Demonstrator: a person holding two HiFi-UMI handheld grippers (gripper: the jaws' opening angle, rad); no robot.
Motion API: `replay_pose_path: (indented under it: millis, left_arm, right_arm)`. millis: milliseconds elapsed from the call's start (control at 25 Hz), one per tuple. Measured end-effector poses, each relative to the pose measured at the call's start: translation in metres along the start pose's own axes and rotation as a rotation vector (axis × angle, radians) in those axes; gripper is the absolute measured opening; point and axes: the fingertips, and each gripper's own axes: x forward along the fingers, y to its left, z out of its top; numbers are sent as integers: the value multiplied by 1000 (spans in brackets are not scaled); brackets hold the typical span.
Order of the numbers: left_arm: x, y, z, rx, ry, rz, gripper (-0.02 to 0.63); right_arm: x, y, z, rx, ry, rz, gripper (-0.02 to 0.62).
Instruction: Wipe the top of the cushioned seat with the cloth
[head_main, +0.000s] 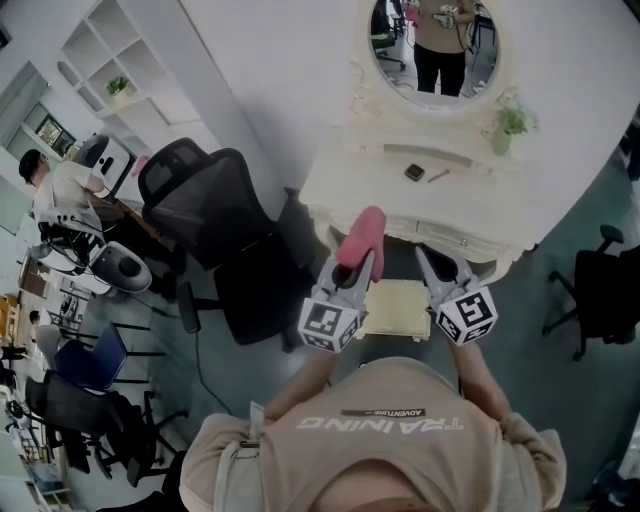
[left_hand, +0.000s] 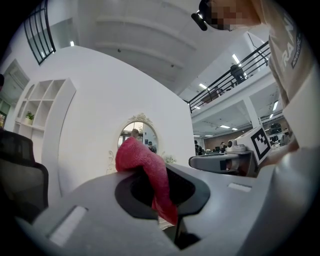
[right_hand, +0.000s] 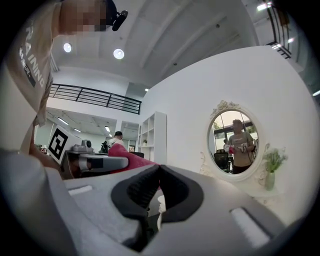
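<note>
Head view: my left gripper (head_main: 358, 268) has the pink cloth (head_main: 362, 234) standing up out of its tip, at the far left corner of the seat (head_main: 397, 308). The right gripper (head_main: 436, 266) is level with it at the seat's far right corner. The seat's pale yellow top lies between and below the two tools, just near of the white table (head_main: 350, 175), and the cloth looks lifted clear of it. Left gripper view: the jaws are pinched hard on the cloth (left_hand: 145, 167), with one fold bulging above them and a tail hanging through the gap. The tool points up at the wall and mirror (left_hand: 138, 132), not down at the seat. Right gripper view: the right gripper (right_hand: 159, 171) has its pads pressed together with nothing between them. Progress: no mark on the seat shows whether it has been wiped, so a raised cloth fits either the moment before a pass or just after one. Containers: the vase (head_main: 501, 140) at the table's far right holds a green sprig. I see no other container.
</note>
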Motion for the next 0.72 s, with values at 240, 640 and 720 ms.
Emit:
replay_pose_path:
  millis: [240, 640, 720]
  left_arm:
    - [4, -5, -10, -24, 14, -14, 32]
    - [26, 3, -8, 3, 11, -11, 32]
    - [33, 3, -7, 6, 7, -11, 32]
  right_arm:
    - [3, 2, -4, -11, 9, 29, 3]
    - [9, -17, -4, -7, 3, 27, 3]
    - [9, -24, -4, -8, 1, 27, 5]
